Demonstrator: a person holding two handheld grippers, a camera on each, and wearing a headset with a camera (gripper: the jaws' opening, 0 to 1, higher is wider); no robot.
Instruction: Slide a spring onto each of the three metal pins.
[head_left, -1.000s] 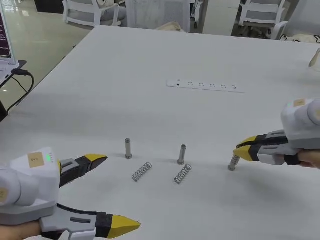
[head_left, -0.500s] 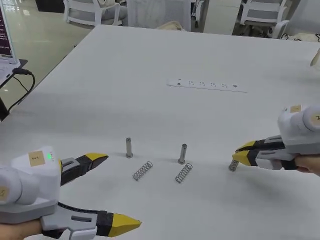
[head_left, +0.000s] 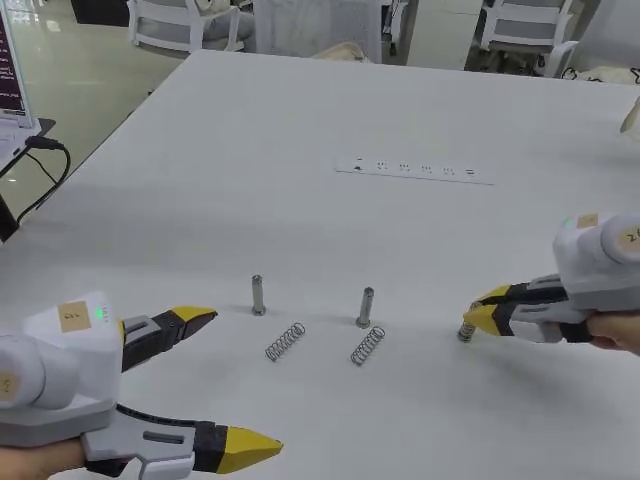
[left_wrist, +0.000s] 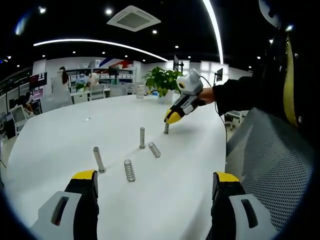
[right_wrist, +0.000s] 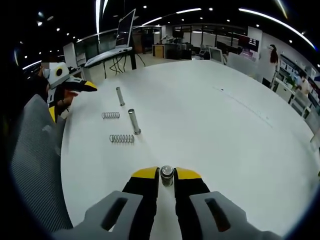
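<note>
White tabletop (head_left: 330, 110) spreads across an open office, with chairs (head_left: 180, 22) at its far edge, a laptop (head_left: 12, 90) off to the left and a white power strip (head_left: 412, 171) lying flat toward the far side.

Three metal pins stand upright in a row near the person. The left pin (head_left: 258, 296) and the middle pin (head_left: 366, 307) are bare. Just in front of each lies a loose spring on its side: the left spring (head_left: 284, 342) near the left pin, the middle spring (head_left: 366, 346) near the base of the middle pin. Neither spring touches its pin.

The third pin (head_left: 466, 331), at the right end of the row, has a third spring (left_wrist: 166, 128) coiled around it. The right hand-held gripper (head_left: 482, 312) reaches in from the right, its yellow-tipped jaws drawn narrow. In the right gripper view they close on either side of the pin's round top.

The left hand-held gripper (head_left: 238, 381) hovers low at the near left of the tabletop, well apart from the pins. Its jaws are spread wide with nothing between them, and they point toward the left pin and left spring.
</note>
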